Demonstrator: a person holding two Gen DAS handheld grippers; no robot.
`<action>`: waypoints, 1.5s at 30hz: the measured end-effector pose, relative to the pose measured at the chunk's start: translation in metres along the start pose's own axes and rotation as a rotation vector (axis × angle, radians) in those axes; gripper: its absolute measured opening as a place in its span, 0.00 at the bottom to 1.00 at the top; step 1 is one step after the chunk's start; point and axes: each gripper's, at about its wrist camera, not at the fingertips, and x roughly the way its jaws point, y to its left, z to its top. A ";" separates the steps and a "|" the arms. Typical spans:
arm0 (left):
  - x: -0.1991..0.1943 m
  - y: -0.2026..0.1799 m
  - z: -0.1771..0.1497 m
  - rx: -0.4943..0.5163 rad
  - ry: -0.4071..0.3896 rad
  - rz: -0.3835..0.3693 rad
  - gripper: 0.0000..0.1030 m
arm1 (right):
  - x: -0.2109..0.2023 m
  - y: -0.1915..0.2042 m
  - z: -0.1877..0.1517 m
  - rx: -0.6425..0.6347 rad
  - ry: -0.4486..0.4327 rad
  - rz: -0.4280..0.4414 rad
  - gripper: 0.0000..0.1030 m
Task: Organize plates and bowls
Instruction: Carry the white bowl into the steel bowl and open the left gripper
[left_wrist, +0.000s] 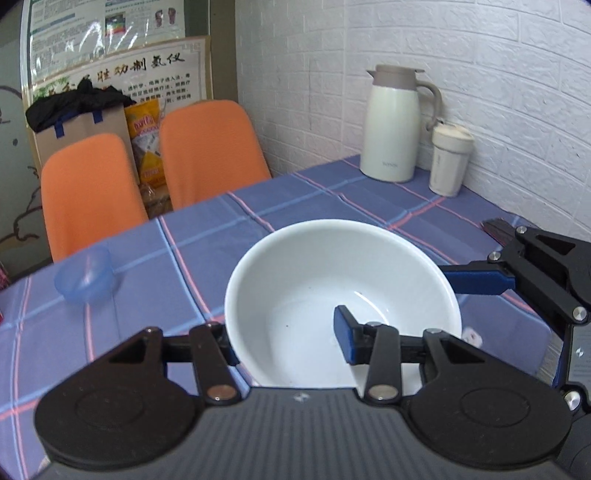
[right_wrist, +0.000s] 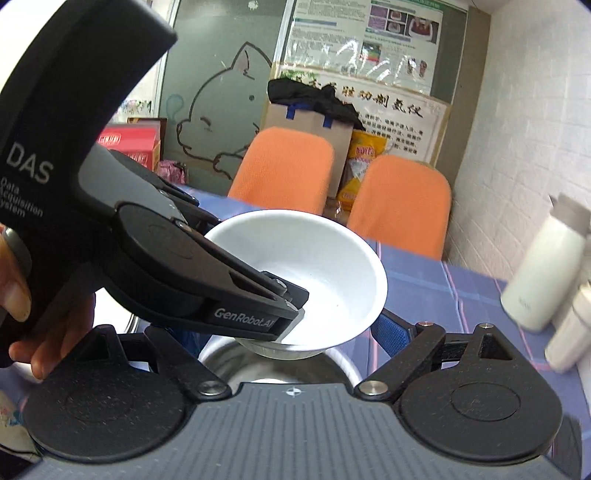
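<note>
The white bowl (left_wrist: 343, 295) hangs above the bench (left_wrist: 303, 195), gripped at its near rim by the left hand-held gripper (left_wrist: 288, 339): one blue pad (left_wrist: 345, 338) lies inside against the wall, and the other finger sits outside the rim on the left, so the jaws are closed on the bowl's wall. In the right wrist view the same bowl (right_wrist: 314, 266) is tilted and raised over a steel bowl (right_wrist: 277, 363), whose shiny rim shows just beneath it; I cannot tell whether the two touch. The left hand-held gripper (right_wrist: 295, 317) reaches in from the left there, with a person's hand (right_wrist: 22, 295) around its handle.

The right hand-held gripper (right_wrist: 306, 332) has its jaws partly apart. Its blue right finger (right_wrist: 393, 334) stands just beside the white bowl's outer wall, and its left finger is hidden behind the other tool. In the left wrist view it (left_wrist: 495, 254) enters from the right, one blue finger (left_wrist: 480, 280) near the bowl's rim, holding nothing.

On the plaid cloth, a blue plastic cup (left_wrist: 85, 275) stands to the left. A cream jug (left_wrist: 395, 125) and a lidded tumbler (left_wrist: 450, 158) stand far right by the brick wall. Two orange chairs (left_wrist: 210, 151) sit beyond the far edge.
</note>
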 end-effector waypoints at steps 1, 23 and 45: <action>-0.001 -0.004 -0.006 0.001 0.001 -0.001 0.41 | -0.002 0.003 -0.005 0.006 0.005 -0.001 0.77; 0.039 -0.012 -0.036 -0.010 0.090 -0.035 0.42 | 0.004 0.009 -0.052 0.085 0.087 0.013 0.77; 0.003 0.003 -0.025 -0.028 -0.024 0.013 0.77 | -0.012 -0.012 -0.057 0.160 0.081 -0.052 0.77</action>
